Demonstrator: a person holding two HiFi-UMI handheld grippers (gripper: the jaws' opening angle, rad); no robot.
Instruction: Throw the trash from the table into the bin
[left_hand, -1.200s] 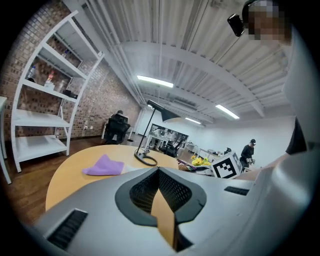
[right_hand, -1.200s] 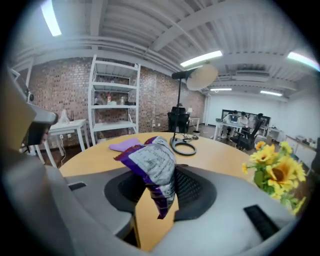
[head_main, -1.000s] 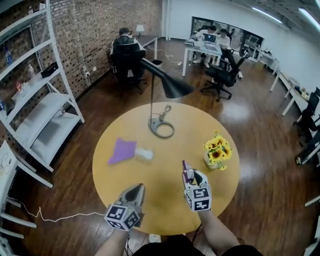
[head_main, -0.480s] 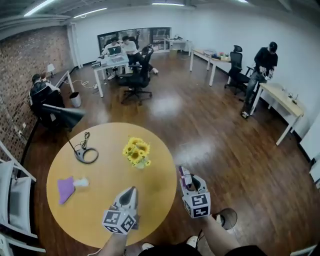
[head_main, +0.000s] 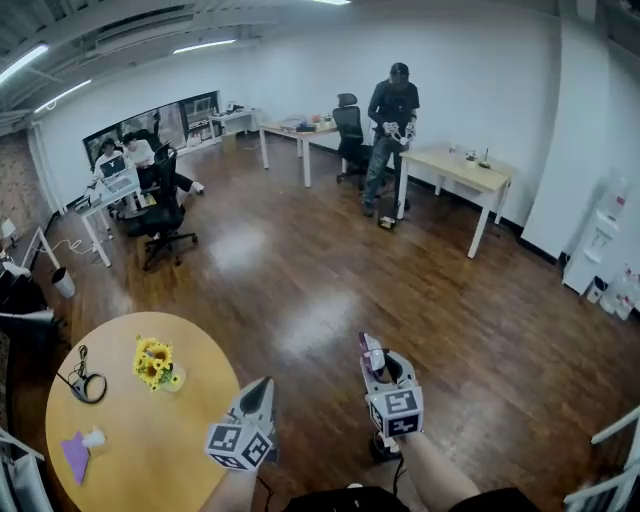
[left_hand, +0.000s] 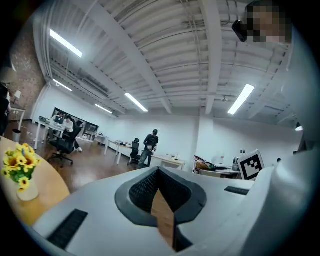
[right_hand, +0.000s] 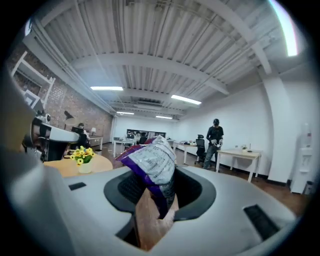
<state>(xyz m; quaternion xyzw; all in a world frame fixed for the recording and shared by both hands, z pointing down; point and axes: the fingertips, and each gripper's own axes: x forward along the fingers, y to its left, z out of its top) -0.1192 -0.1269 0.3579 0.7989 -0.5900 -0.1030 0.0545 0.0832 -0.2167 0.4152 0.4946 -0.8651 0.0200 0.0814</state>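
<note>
Starting at the far left of the head view, a purple scrap and a crumpled white piece lie touching each other near the edge of the round wooden table. They look like trash not yet collected. Farther along the tabletop sit a dark ring with a cable and a vase of sunflowers, which seem to belong there and to be no part of the job.

Just off the table's right rim, over the dark wooden floor, the left gripper points forward with its jaws pressed together and nothing between them. It appears to be idle, simply carried along beside its partner.

To its right, the right gripper pinches a purple and silver snack wrapper by its lower end, so the crinkled top stands up above the jaws. The grip looks firm enough for carrying, and holding the wrapper out ahead, clear of the table, fits a walk toward the bin. No bin can be made out for certain in any view, so I judge the carrying step is in hand and the drop not yet done.

Farther right, across the room, a person stands by a desk, well apart.
</note>
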